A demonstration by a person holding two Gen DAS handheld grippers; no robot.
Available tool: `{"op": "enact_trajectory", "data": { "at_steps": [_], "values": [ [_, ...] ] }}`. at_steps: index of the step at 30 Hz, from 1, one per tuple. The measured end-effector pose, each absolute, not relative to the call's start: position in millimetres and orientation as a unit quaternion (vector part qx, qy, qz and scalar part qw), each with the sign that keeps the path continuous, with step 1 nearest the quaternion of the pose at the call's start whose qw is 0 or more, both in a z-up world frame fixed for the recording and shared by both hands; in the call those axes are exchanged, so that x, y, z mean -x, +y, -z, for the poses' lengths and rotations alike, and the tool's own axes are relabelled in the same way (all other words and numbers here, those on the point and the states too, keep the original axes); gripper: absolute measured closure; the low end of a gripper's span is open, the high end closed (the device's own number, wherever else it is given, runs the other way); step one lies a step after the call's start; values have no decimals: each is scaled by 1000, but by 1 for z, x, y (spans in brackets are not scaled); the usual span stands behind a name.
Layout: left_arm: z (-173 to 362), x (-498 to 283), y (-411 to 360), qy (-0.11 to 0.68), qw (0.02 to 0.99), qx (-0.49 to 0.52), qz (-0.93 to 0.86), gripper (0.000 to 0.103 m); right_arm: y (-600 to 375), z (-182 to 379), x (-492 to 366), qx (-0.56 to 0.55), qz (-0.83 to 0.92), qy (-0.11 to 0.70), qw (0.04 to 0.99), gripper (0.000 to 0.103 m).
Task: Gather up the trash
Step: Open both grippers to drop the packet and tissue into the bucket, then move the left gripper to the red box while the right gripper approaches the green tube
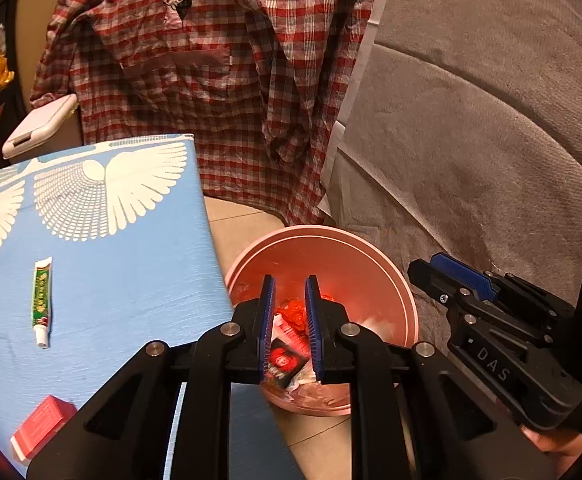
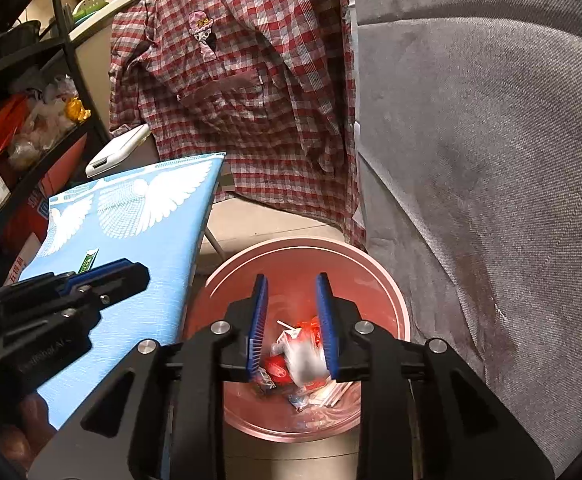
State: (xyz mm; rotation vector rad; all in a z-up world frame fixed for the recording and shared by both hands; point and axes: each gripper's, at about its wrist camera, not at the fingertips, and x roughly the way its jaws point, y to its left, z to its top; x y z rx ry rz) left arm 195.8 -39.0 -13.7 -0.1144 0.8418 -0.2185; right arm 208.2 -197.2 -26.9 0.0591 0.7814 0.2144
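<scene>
A pink bin stands on the floor between the blue-clothed table and the sofa, with wrappers, a red-black packet and white scraps inside. My left gripper hangs over it, open by a narrow gap, and the pads press on nothing. My right gripper is also above the bin, open, with a blurred white scrap loose below its pads. On the table lie a small green tube and a red box. Each gripper shows in the other's view: right gripper, left gripper.
A red plaid shirt hangs behind the bin. The grey sofa fills the right side. A white device sits beyond the table's far edge. A dark shelf with bags stands at the left.
</scene>
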Motion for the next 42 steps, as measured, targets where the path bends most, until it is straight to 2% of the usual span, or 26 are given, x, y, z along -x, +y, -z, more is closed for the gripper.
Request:
{"op": "enact_trajectory", "data": {
  "at_steps": [14, 27, 31, 32, 33, 36, 39, 42],
  "values": [
    [-12, -161, 8, 383, 920, 38, 79, 87, -175, 7, -190, -31, -113, 365, 924, 76],
    [-2, -123, 119, 396, 917, 39, 34, 86, -124, -4, -167, 1, -135, 356, 925, 76],
    [15, -115, 156, 423, 905, 45, 30, 85, -113, -2, -164, 14, -138, 358, 924, 76],
    [21, -113, 163, 434, 899, 47, 36, 82, -111, -1, -164, 16, -138, 359, 923, 76],
    [24, -113, 167, 441, 895, 49, 41, 72, -109, -1, -164, 17, -139, 359, 923, 76],
    [38, -110, 172, 459, 886, 37, 60, 57, -99, 0, -165, 22, -141, 361, 922, 76],
    [49, -107, 172, 474, 876, 33, 84, 51, -88, 2, -164, 33, -146, 362, 920, 76],
    [56, -107, 168, 483, 870, 24, 99, 50, -77, 5, -162, 44, -150, 362, 919, 76]
  ]
}}
